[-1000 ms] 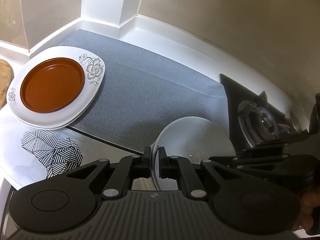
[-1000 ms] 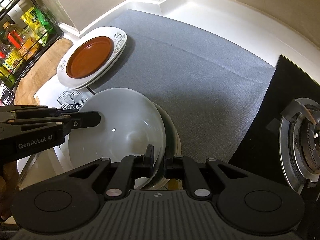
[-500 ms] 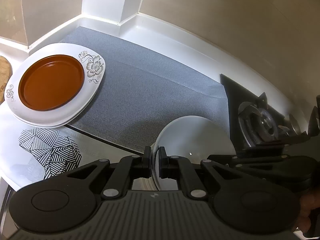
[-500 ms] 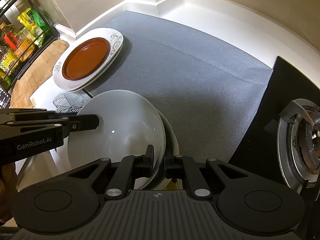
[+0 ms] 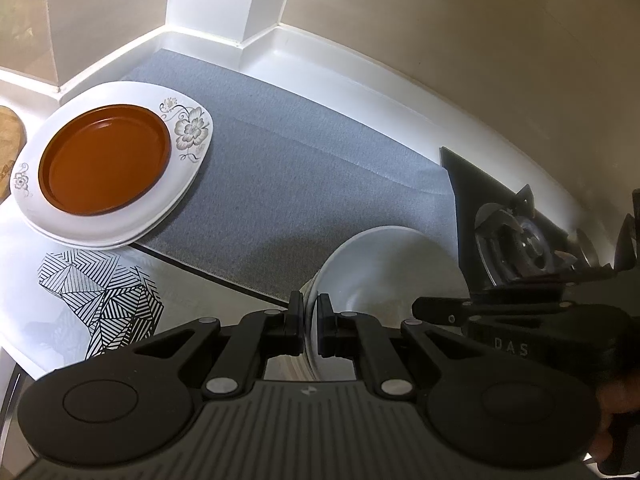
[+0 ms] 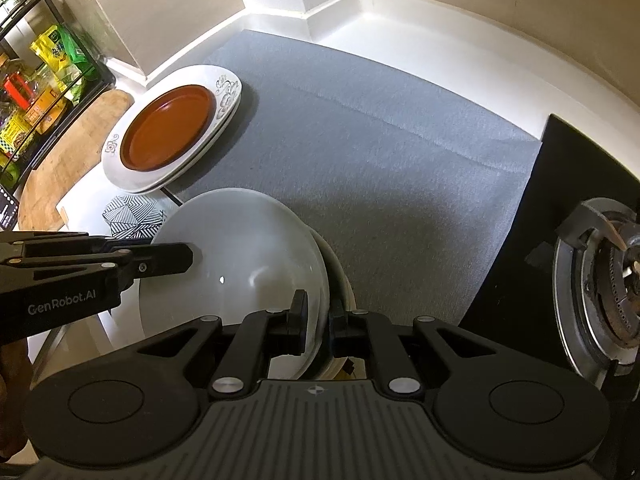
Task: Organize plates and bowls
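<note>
A stack of white bowls [image 6: 248, 256] is held between both grippers above the near edge of the grey mat [image 6: 380, 152]. My right gripper [image 6: 318, 330] is shut on the stack's near rim. My left gripper [image 5: 309, 330] is shut on its opposite rim; the bowls [image 5: 376, 268] show in the left wrist view too. A brown plate [image 5: 104, 160] lies on stacked white floral plates [image 5: 188, 132] at the mat's far left corner, also in the right wrist view [image 6: 168, 132].
A black gas hob with a burner [image 6: 600, 280] lies to the right. A black-and-white patterned mat [image 5: 100, 296] lies on the white counter at left. A wooden board [image 6: 64, 160] and a rack of packets [image 6: 36, 80] stand further left. Walls close the back.
Both grippers and the bowl stack have shifted slightly; the plates appear a little further right in both views. Both grips are unchanged.
</note>
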Available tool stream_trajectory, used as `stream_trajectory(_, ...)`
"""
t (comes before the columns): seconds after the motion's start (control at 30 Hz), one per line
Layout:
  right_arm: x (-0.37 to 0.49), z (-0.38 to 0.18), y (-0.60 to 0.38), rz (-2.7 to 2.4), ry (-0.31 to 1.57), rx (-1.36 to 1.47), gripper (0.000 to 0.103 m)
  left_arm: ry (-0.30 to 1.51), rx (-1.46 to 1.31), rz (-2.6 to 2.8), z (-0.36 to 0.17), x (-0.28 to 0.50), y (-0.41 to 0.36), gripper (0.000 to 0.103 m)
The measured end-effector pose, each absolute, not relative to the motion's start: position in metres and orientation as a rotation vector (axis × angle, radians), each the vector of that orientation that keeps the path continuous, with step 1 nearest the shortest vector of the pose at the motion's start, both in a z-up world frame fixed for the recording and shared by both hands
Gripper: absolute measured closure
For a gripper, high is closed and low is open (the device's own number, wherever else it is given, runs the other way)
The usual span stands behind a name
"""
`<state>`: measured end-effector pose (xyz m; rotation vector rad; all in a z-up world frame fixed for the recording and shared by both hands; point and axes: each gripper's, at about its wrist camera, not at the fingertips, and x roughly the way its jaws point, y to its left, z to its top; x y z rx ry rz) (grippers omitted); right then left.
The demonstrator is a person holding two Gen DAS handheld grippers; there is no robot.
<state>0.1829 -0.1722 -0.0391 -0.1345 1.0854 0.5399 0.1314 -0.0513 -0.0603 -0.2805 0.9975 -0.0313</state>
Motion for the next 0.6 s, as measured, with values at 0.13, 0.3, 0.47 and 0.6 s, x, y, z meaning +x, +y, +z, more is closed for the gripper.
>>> stream_trajectory(0.13,0.1818,-0.0375,-0.1694,0.539,1.073,-0.152,0.092,1.0,-0.283,-0.026,-0.0619,0.1309,-0.0511,0.097)
stream_trajectory(0.3,0.182,-0.037,-0.1684,0.541,1.059,-0.158,0.091,0.998,-0.284,-0.024,-0.0634,0.1299,-0.0504,0.097)
stream_trajectory(0.47,0.1781,-0.0359,-0.1658,0.539,1.043,-0.182,0.09,0.999,-0.288,-0.022,-0.0643,0.1296,-0.0492,0.097)
stream_trajectory(0.6,0.177,-0.0355,-0.1654,0.537,1.041,-0.18,0.09,0.997,-0.282,-0.022,-0.0649,0.129,-0.0497,0.097)
